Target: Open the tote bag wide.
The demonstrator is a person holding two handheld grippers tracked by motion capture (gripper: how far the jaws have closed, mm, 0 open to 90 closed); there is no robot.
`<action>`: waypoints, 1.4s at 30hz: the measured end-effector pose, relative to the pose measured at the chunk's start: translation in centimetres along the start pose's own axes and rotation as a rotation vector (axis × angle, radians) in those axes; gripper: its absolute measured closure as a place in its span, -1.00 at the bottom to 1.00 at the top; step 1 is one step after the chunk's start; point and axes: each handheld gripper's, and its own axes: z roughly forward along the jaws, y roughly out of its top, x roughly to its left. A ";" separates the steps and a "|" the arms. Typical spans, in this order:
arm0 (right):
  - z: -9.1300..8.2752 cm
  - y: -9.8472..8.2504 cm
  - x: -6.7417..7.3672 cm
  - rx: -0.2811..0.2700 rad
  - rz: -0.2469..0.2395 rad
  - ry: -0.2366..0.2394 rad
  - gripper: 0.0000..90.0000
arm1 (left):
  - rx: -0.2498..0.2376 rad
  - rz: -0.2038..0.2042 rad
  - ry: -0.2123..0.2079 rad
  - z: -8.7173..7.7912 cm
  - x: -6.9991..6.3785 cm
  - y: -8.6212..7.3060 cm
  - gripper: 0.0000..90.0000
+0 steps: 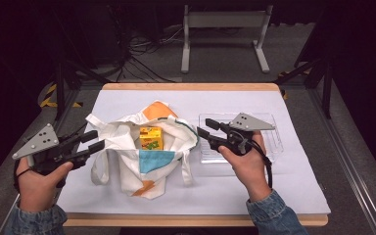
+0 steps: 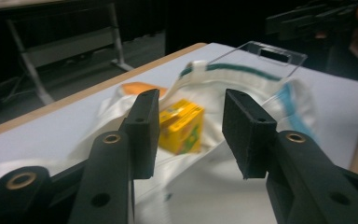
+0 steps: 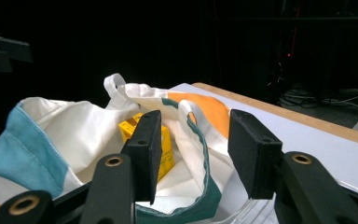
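the yellow carton (image 1: 151, 138) sits inside the open white tote bag (image 1: 122, 142) at the table's middle. the left gripper (image 1: 94, 142) hangs at the bag's nine o'clock, the right gripper (image 1: 204, 129) at its three o'clock, above a clear tray (image 1: 274, 139). both have their jaws apart, nothing between them.

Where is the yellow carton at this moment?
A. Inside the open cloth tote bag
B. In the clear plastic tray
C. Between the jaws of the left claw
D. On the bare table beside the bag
A: the yellow carton stands in the mouth of the white tote bag, with cloth all around it; the clear plastic tray lies to the bag's right, and both claws are apart from the carton.
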 end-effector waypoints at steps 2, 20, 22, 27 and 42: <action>-0.7 0.0 -0.2 -0.002 -0.010 -0.015 0.21 | 0.005 0.003 -0.036 0.5 -0.9 0.3 0.31; -2.8 -0.5 -1.1 -0.007 0.007 -0.040 0.27 | 0.232 0.011 -0.083 7.5 -3.3 -4.3 0.51; -2.8 -0.5 -1.1 -0.010 0.006 -0.038 0.28 | 0.249 -0.009 -0.072 7.8 -3.0 -5.3 0.54; -2.8 -0.5 -1.0 -0.009 0.007 -0.032 0.28 | 0.310 -0.042 -0.045 9.0 -2.1 -7.7 0.62; -2.9 -0.3 -0.7 -0.013 -0.002 -0.029 0.29 | 0.104 0.012 -0.061 5.7 -4.5 -2.5 0.73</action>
